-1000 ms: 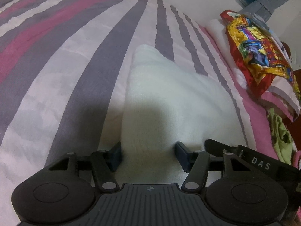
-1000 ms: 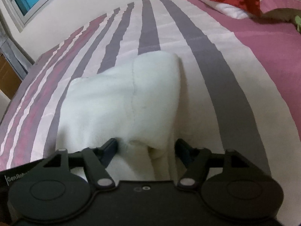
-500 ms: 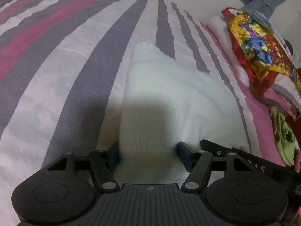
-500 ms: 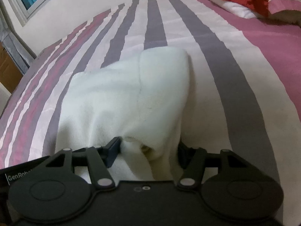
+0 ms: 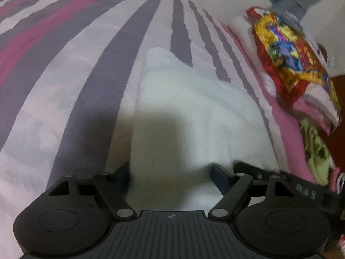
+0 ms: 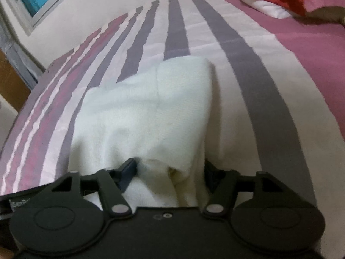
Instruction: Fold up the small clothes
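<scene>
While both wrist cameras look down along their fingers at a bed, the nearest thing in each view is a black two-finger gripper straddling the near edge of a small white knitted garment (image 5: 183,116). The left gripper (image 5: 170,177) has cloth between its blue fingers (image 5: 220,178), and its jaws are opening; the right-hand finger stands clear of the fabric, so the pads no longer seem to press. The right gripper (image 6: 170,172) sits over a bunched, layered corner of the same garment, jaws likewise opening, though the blur makes it hard to say whether cloth brushes the fingers. Beyond the tools, the garment lies flat on the striped bedspread (image 5: 64,75), narrowed to a doubled, roughly rectangular shape with a visible fold line running lengthwise. That suggests at least one fold is laid and being released; a further fold across and a tidy placing probably remain. Farther off, at the head of the bed, rest a bright multicoloured cloth (image 5: 289,58) and a green garment (image 5: 317,151), not yet touched.
</scene>
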Tool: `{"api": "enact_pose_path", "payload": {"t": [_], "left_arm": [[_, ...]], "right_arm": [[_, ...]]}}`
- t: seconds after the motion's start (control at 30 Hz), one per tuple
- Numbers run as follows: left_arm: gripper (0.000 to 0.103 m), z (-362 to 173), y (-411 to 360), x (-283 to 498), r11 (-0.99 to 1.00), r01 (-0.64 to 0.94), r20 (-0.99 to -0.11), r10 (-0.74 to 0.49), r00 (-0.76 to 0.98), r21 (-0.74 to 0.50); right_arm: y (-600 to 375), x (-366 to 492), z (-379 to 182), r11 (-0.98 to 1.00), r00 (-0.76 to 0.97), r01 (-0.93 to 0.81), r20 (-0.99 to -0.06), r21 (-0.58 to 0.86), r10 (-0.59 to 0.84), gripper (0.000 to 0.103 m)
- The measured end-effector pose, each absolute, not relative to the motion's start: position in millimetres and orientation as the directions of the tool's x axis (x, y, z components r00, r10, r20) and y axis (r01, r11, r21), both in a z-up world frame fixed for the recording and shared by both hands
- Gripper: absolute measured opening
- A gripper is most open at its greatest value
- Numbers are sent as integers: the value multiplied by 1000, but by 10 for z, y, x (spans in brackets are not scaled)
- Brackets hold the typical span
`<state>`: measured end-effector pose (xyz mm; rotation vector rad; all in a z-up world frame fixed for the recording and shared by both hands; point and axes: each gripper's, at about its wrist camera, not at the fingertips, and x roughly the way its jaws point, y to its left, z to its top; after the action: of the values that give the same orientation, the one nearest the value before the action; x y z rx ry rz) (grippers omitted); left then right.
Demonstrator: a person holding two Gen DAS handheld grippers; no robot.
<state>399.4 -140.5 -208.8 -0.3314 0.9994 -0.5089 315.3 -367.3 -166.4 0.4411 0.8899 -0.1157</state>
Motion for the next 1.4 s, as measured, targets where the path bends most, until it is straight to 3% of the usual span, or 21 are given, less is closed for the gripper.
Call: {"api": "enact_pose_path", "payload": {"t": [0.07, 0.13, 0.27, 0.33, 0.37, 0.57, 0.8, 0.93, 1.1, 1.2, 1.27, 1.4], "left_arm": [[79, -2094, -1353, 3929, 834, 260, -707, -552, 442, -487], [79, -2094, -1312, 3808, 840, 285, -712, -542, 447, -461], [79, -2067, -1183, 3541, 836, 297, -706, -549, 446, -462], [79, -2061, -1152, 3397, 835, 314, -709, -550, 441, -452], [79, -2060, -1146, 3322, 838, 328, -712, -544, 444, -436], [79, -2026, -1112, 3096, 855, 352, -731, -511, 452, -380], [79, -1952, -1010, 3033, 857, 303, -733, -514, 446, -416], [79, -1871, -1006, 2995, 868, 296, -733, -496, 465, -399], [79, -1749, -1032, 2990, 867, 303, -716, -498, 489, -396], [79, -1707, -1050, 3048, 871, 298, -713, -490, 501, -389], [80, -1695, -1050, 3118, 873, 289, -712, -489, 504, -394], [95, -1712, -1071, 3255, 886, 266, -713, -464, 526, -381]], "right_arm": [[-3687, 3065, -1631, 908, 634, 278, -770, 314, 72, 77], [-3703, 2971, -1628, 917, 634, 282, -772, 283, 43, 69], [-3756, 2662, -1570, 890, 648, 315, -760, 329, 52, 64], [-3675, 2517, -1526, 909, 651, 290, -758, 300, 42, 49], [-3607, 2435, -1520, 923, 645, 274, -763, 270, 32, 47], [-3465, 2245, -1579, 946, 598, 277, -801, 171, -30, 44], [-3446, 2133, -1523, 937, 589, 302, -807, 176, -38, 49], [-3435, 2036, -1420, 926, 620, 309, -784, 218, -23, 66], [-3407, 1978, -1291, 928, 644, 302, -764, 221, -27, 67], [-3406, 2000, -1243, 927, 652, 299, -758, 224, -27, 75], [-3389, 2024, -1222, 931, 655, 293, -755, 216, -32, 75], [-3426, 2123, -1246, 929, 653, 301, -757, 214, -37, 80]]}}
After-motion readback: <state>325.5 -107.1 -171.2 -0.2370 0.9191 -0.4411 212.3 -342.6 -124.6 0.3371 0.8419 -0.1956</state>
